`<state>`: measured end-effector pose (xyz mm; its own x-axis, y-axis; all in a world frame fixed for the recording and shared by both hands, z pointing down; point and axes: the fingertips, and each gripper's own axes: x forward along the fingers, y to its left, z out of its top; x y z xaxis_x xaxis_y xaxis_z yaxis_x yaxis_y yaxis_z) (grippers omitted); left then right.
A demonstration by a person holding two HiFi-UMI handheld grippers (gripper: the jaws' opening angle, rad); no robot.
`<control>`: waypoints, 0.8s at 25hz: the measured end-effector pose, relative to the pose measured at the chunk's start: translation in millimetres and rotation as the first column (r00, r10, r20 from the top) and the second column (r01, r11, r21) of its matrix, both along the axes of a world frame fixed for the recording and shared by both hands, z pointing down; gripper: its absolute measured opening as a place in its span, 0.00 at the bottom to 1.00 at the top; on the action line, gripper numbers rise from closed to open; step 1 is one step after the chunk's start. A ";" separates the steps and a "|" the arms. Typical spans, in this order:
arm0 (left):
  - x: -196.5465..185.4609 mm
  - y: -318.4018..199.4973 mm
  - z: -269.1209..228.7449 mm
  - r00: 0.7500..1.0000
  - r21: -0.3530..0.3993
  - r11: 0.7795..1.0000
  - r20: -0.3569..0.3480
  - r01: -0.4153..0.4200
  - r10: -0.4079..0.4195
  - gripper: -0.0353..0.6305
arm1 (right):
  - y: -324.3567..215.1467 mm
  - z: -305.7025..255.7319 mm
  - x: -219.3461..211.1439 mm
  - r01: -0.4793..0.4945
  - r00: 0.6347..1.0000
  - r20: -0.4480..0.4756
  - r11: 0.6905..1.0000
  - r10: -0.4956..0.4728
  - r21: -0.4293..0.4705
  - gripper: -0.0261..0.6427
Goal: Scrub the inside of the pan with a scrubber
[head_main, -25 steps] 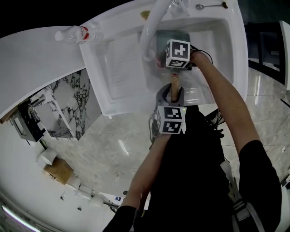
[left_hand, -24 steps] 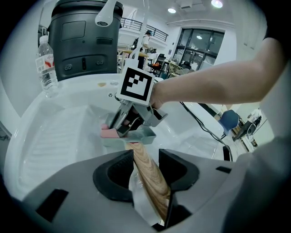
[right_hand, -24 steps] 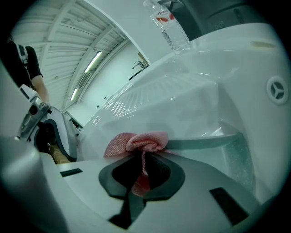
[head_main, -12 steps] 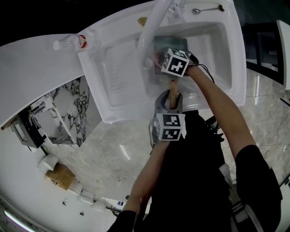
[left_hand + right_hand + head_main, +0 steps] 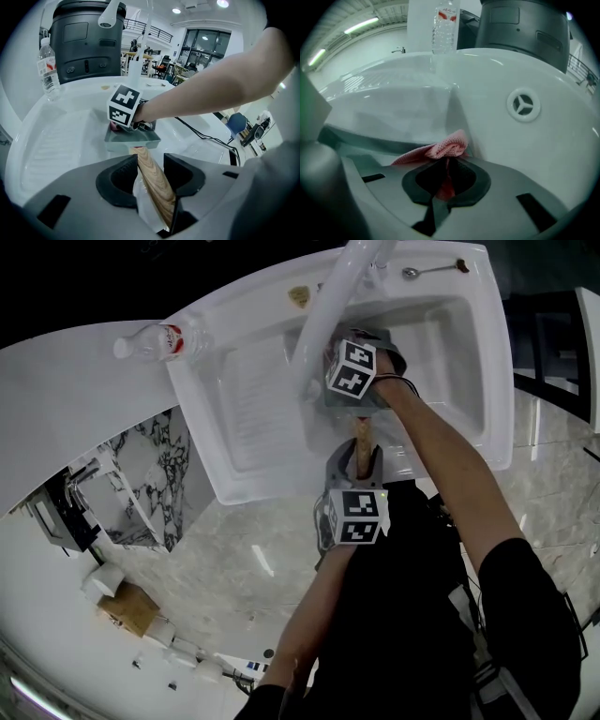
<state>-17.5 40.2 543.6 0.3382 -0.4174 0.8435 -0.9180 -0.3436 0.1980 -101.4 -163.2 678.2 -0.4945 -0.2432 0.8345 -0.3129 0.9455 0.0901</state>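
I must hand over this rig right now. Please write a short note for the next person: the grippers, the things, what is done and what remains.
Left gripper: jaws shut on the wooden handle, holding the pan over the sink basin.
Right gripper: jaws shut on the pink scrubber, down inside the pan.
Done: both things are grasped and the scrubber is in the pan.
Left: scrub the whole inside. How much is already clean cannot be told from these views.
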 end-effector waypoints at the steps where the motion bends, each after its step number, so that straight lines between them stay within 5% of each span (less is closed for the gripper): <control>1: -0.2 0.0 0.2 1.000 0.001 1.000 0.000 0.006 -0.006 0.34 | -1.6 2.3 0.5 0.021 1.000 -0.017 0.999 -0.021 0.028 0.09; 6: -0.9 0.2 1.0 1.000 0.006 1.000 0.011 0.021 -0.021 0.34 | -1.4 3.7 10.2 0.124 0.986 -0.127 0.984 -0.108 0.125 0.09; 10: -0.7 1.0 1.3 1.000 0.006 1.000 0.016 0.023 -0.023 0.34 | 2.1 9.0 32.7 0.187 0.961 -0.226 0.975 -0.158 0.116 0.09; 20: 0.0 1.0 0.5 0.999 0.007 1.000 0.027 0.027 -0.027 0.34 | 11.3 23.1 91.1 0.151 0.922 -0.341 0.981 -0.184 -0.120 0.09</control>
